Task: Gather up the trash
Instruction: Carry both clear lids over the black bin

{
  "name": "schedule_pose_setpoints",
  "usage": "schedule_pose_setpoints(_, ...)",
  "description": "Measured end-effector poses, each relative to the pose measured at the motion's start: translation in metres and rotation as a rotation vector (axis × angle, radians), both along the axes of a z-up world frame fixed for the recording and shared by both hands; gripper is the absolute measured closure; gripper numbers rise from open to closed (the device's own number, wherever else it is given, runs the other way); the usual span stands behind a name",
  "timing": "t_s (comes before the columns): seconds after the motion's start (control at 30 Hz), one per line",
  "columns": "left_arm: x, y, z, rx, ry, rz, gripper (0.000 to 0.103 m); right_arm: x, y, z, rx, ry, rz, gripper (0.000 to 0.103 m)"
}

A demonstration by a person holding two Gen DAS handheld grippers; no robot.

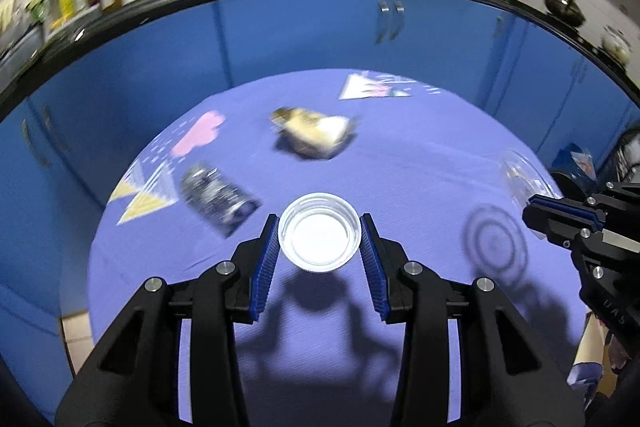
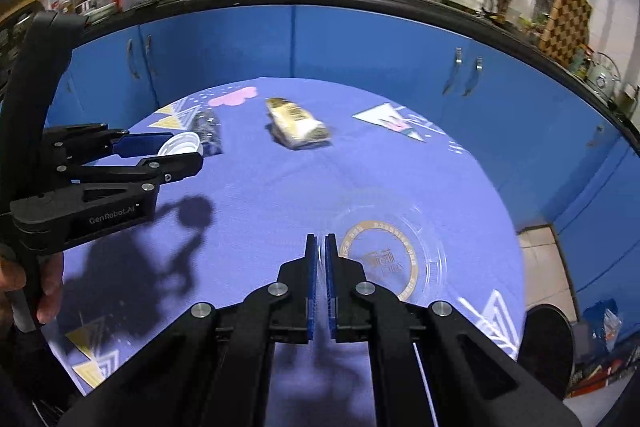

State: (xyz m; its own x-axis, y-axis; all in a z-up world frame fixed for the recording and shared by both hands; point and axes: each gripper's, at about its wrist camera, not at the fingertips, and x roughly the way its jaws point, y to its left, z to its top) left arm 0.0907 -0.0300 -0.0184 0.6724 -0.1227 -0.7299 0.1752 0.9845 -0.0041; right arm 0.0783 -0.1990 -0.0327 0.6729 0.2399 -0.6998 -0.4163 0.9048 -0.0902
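A small white plastic cup (image 1: 319, 232) is held above the purple worktop (image 1: 420, 163) between the blue pads of the left tool (image 1: 320, 233), both pads touching its rim; its shadow falls on the cloth just nearer the camera. In the right wrist view the same cup (image 2: 180, 143) is seen at the left, clamped in the left tool (image 2: 168, 151). The right tool (image 2: 321, 243) is closed to a thin slit on the edge of a clear plastic lid (image 2: 394, 259) with a gold ring printed on it; whether the lid is lifted off the cloth cannot be told. A crumpled yellow-and-white wrapper (image 1: 310, 131) lies near the far middle of the worktop, well apart from both tools. A dark printed packet (image 1: 216, 197) lies flat to the left, near the cup. Blue cabinets (image 1: 300, 31) stand beyond the worktop.
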Motion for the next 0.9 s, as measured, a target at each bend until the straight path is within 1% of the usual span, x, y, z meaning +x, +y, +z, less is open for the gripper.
schedule_pose_setpoints(0.33, 0.008, -0.086, 0.015, 0.036, -0.032, -0.14, 0.062, -0.006, -0.062, 0.007, 0.023, -0.03, -0.09, 0.099)
schedule_pose_setpoints(0.57, 0.013, -0.136, 0.017, 0.056, -0.038, -0.221, 0.062, -0.012, -0.109, 0.009, 0.034, -0.046, -0.172, 0.099)
schedule_pose_setpoints(0.9, 0.01, -0.201, 0.027, 0.068, -0.06, -0.324, 0.062, -0.028, -0.172, 0.004, 0.013, -0.065, -0.293, 0.098)
